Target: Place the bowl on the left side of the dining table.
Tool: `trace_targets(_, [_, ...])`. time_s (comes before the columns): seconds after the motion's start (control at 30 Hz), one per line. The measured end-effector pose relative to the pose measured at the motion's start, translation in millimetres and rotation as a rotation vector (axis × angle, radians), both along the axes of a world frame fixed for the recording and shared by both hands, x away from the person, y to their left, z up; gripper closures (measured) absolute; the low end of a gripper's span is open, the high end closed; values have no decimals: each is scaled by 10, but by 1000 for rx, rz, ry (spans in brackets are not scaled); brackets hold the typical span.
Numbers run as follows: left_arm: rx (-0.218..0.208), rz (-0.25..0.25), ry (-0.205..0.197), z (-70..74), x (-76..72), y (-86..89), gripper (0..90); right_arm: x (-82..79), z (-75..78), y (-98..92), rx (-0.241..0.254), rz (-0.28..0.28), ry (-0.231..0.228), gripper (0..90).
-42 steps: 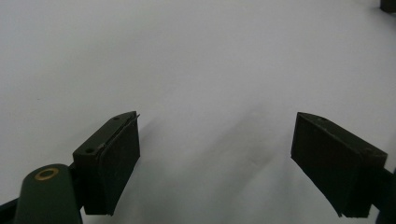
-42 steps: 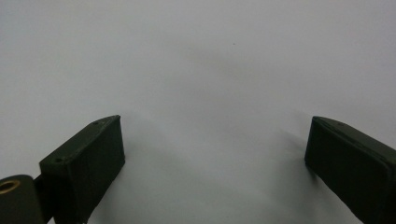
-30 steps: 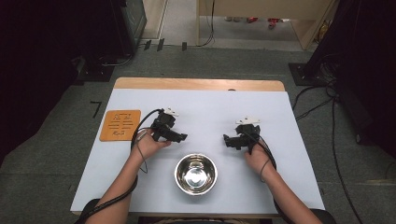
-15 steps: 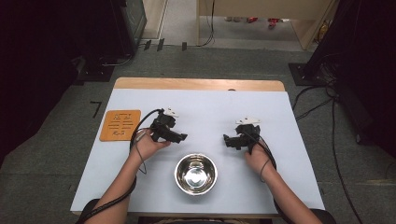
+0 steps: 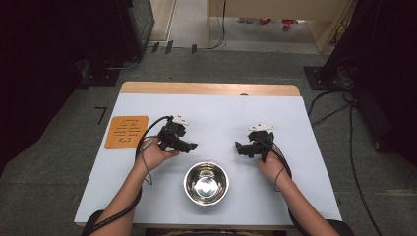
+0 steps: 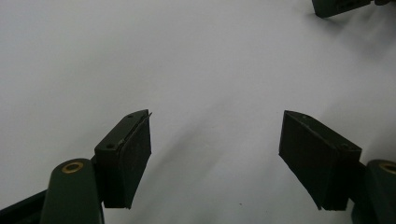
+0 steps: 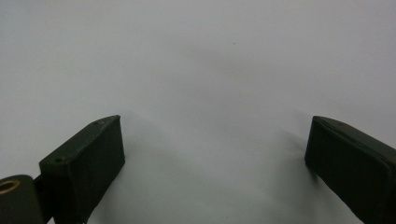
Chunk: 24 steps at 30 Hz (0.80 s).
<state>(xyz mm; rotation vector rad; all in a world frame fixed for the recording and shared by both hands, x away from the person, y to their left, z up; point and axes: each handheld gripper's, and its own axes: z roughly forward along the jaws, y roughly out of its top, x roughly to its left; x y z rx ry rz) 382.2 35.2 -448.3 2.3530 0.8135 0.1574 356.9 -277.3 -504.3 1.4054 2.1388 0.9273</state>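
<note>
Pale blue table [image 5: 216, 105], steel bowl [image 5: 206, 183] near the front edge between the hands. Left gripper [image 5: 191, 146] has just eased its jaws inward, nothing between them; right gripper [image 5: 239, 147] spread, empty. Little else has shifted: likely no reach begun.

Black left claw [image 5: 193, 146] and right claw [image 5: 238, 147], brass screws, trailing black cables.

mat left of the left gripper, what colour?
Orange mat, with a faint pattern of lighter lines on it. The high view shows it best.
</note>
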Motion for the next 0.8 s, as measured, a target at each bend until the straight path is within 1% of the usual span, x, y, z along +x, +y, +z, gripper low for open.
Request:
trace_targets(0.2, [-3, -10, -3, 24, -41, -16, 257, 1, 1, -1, 0, -1, 4, 43])
trace_targets(0.4, [3, -25, 1, 23, -68, -42, 257, 2, 2, -1, 0, -1, 5, 42])
trace_targets(0.6, [-7, -35, -2, 34, -93, -62, 256, 3, 1, -1, 0, -1, 5, 42])
trace_targets(0.8, [-2, -62, 5, 38, -120, -102, 256, 2, 0, 1, 0, -2, 4, 42])
